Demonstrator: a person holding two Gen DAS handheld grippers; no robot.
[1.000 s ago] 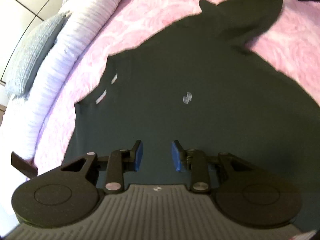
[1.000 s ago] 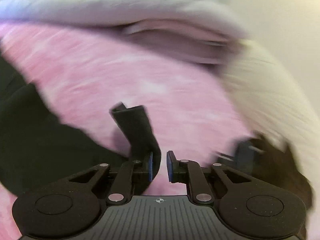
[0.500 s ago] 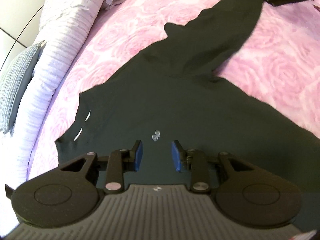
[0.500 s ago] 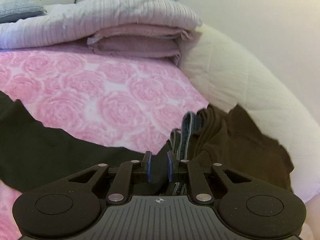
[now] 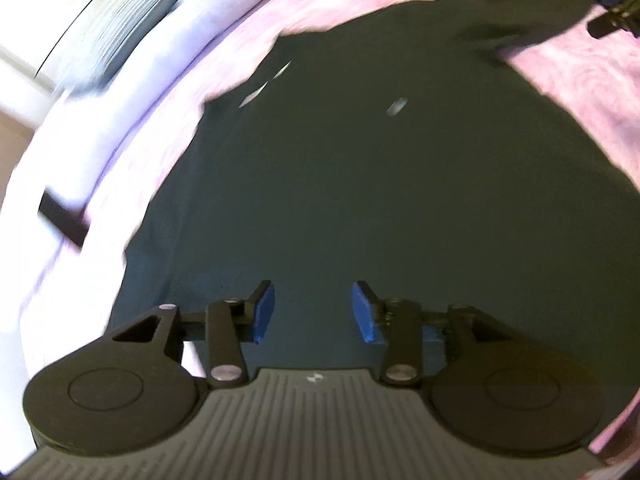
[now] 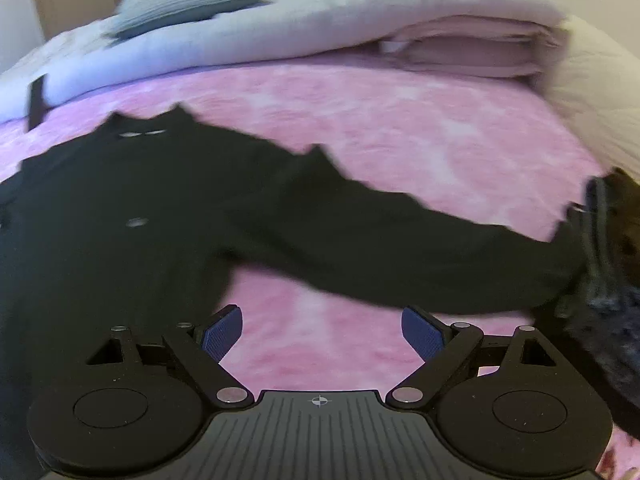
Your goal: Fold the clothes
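Note:
A black long-sleeved shirt [image 5: 360,184] lies spread on the pink rose-patterned bed. In the right wrist view the shirt [image 6: 120,208] has one sleeve [image 6: 400,248] stretched out to the right. My left gripper [image 5: 313,312] is open and empty, low over the shirt's body. My right gripper [image 6: 322,334] is wide open and empty above the pink cover, just in front of the sleeve. The right gripper also shows in the left wrist view [image 5: 616,8] at the top right, near the sleeve's end.
A pile of dark clothes [image 6: 612,264] lies at the right by the sleeve's end. White and pink folded bedding [image 6: 400,36] and a grey pillow [image 6: 192,4] line the far side. A small black object [image 5: 64,220] lies at the left on the bedding.
My right gripper has let go of the sleeve, opened wide and pulled back. The sleeve now lies flat. My left gripper has opened wider and shifted over the shirt.

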